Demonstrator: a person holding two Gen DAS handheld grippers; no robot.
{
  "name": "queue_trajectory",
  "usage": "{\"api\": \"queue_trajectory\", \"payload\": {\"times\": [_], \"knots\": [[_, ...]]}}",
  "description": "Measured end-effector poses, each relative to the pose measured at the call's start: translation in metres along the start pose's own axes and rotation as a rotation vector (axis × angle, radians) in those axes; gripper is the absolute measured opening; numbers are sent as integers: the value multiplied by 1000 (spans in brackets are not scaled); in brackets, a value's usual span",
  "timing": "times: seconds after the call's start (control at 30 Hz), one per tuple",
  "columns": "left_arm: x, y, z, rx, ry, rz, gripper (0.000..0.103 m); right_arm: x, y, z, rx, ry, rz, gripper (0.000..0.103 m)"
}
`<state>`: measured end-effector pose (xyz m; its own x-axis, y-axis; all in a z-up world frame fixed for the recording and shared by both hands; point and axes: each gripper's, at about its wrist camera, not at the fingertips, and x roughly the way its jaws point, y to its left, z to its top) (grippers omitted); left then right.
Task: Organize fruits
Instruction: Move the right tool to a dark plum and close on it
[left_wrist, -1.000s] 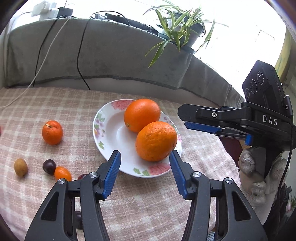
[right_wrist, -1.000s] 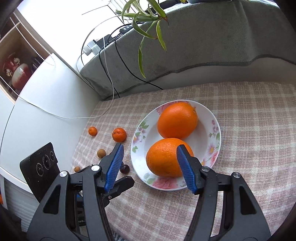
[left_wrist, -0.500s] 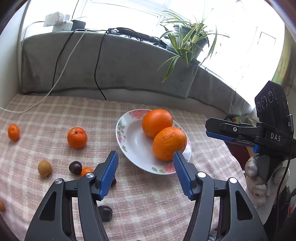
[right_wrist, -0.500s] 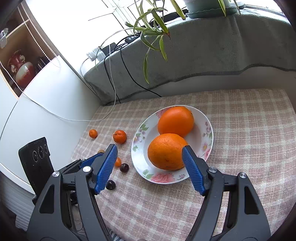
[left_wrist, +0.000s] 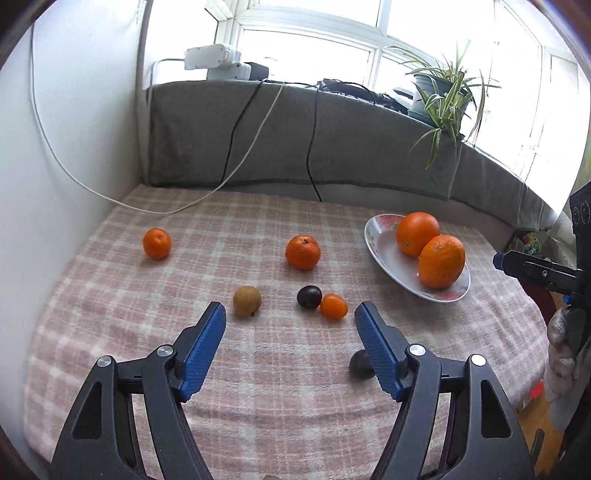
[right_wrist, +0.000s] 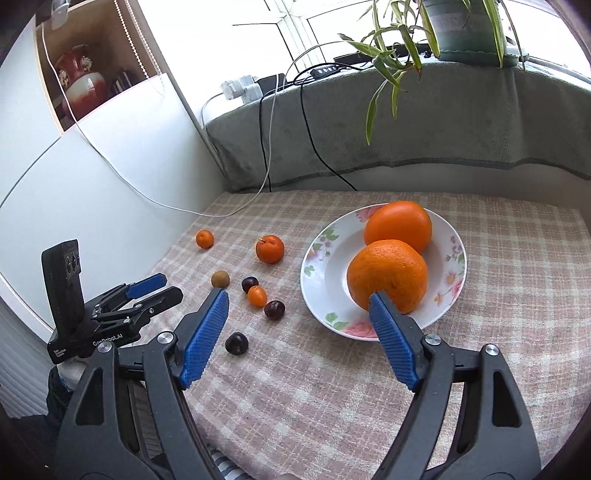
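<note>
Partly hidden dark plum (left_wrist: 360, 363) behind left tongs (left_wrist: 291, 314), tongs opening, empty

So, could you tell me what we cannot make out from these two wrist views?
- Left wrist view: a dark plum is half hidden behind the left gripper's right finger, whose jaws are opening with nothing between them.
- Left wrist view: the right gripper is cut off by the picture's right edge.
- Right wrist view: the near orange has its lower part hidden by a fingertip.
</note>
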<state>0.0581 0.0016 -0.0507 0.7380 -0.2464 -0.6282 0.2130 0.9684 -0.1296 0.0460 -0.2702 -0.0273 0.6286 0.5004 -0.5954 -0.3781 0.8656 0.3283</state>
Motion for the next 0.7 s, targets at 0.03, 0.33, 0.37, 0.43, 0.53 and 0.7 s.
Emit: {"api": "queue_trajectory", "payload": {"times": [0.03,0.33,0.37,0.43,0.53,0.7], "knots": [[-3,5,-4,3,-1,29,73,3,7,-4,-19,1,-2,81],[-17,61,-32,-62,23,182,73,34,45,-31,-118,52,-46,81],[-19,68,-35,-83,24,196,73,37,46,-34,-114,58,-47,81],[-22,82,-41,-122,30,204,73,44,47,-40,-104,63,-43,81],[-25,96,-52,-169,41,216,73,54,51,-47,-117,74,-74,81],[-31,109,-65,-199,16,222,73,64,57,-53,-127,93,-67,81]]}}
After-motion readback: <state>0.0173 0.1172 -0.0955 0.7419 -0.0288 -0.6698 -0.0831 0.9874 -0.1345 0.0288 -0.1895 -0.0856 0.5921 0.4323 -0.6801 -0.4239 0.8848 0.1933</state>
